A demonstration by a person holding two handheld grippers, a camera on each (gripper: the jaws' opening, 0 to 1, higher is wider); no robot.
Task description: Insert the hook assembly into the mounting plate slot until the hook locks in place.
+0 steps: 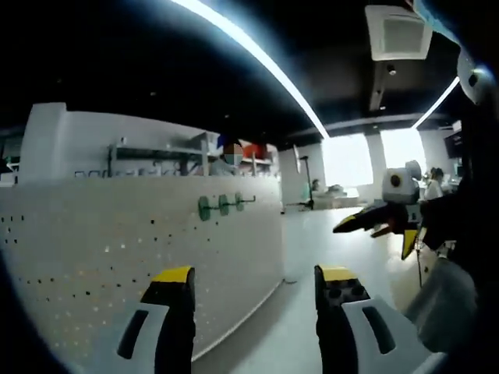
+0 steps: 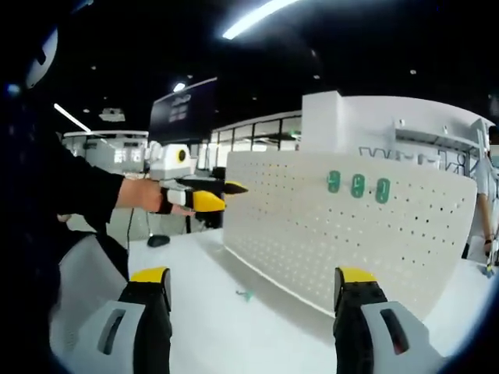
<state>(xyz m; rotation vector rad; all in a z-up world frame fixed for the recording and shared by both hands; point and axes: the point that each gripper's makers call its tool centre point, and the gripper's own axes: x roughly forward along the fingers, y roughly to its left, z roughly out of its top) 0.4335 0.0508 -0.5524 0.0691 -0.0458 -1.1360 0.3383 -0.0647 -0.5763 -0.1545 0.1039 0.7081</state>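
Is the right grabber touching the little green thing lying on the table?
Apart. In the right gripper view, the right gripper is open, and the green piece lies on the table beyond its jaws.

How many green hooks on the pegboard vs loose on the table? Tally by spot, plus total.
Green hooks mounted on the pegboard: 3
Small green piece loose on the table, probably a hook: 1
Total green pieces: 4

Bright ceiling strip lights glare against a dark ceiling, windows blow out, and edges bend softly.
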